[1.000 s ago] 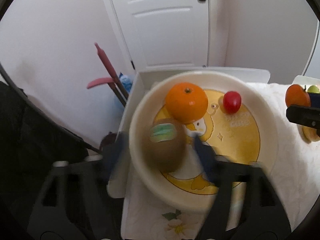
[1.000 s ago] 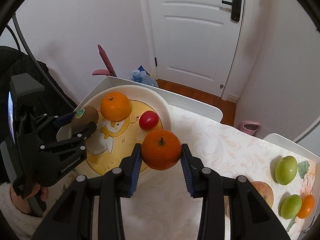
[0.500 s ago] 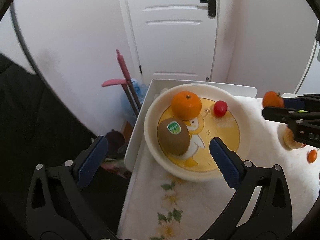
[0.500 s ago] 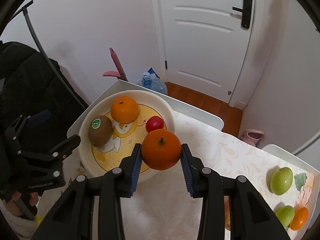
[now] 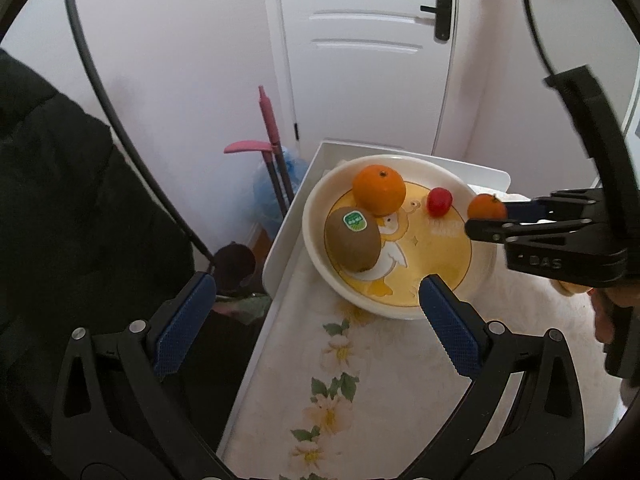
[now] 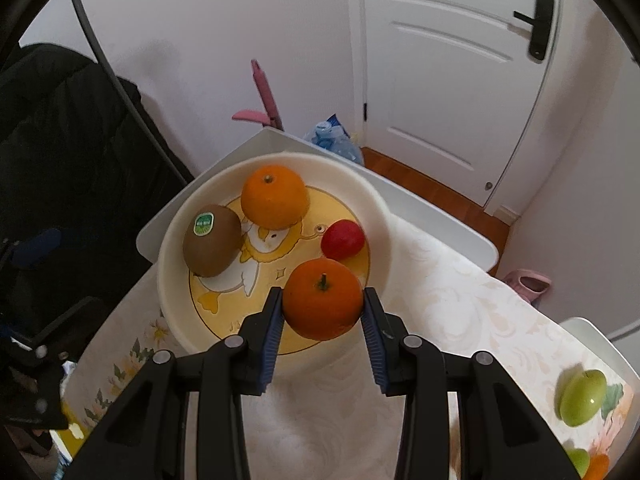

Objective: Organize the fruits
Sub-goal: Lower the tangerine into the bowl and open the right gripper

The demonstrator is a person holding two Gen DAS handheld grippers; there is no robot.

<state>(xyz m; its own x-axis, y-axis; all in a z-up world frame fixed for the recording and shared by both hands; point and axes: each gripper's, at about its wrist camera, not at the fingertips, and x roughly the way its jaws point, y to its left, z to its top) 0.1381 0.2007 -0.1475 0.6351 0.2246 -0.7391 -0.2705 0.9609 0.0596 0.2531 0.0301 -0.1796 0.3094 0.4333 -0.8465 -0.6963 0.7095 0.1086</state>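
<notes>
Jaws on the right gripper (image 6: 323, 300) are clamped on a tangerine (image 6: 322, 299) over the bowl (image 6: 168, 256) at the tabletop's far corner; left gripper (image 5: 312, 312) jaws spread wide, empty.

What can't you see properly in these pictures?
- Fruit at the bottom right corner, right wrist view: cut off by the picture's edge.
- Kiwi sticker wording, left wrist view: too small to read.
- Underside of the held orange, right wrist view: hidden by the fruit itself between the right tongs.
</notes>
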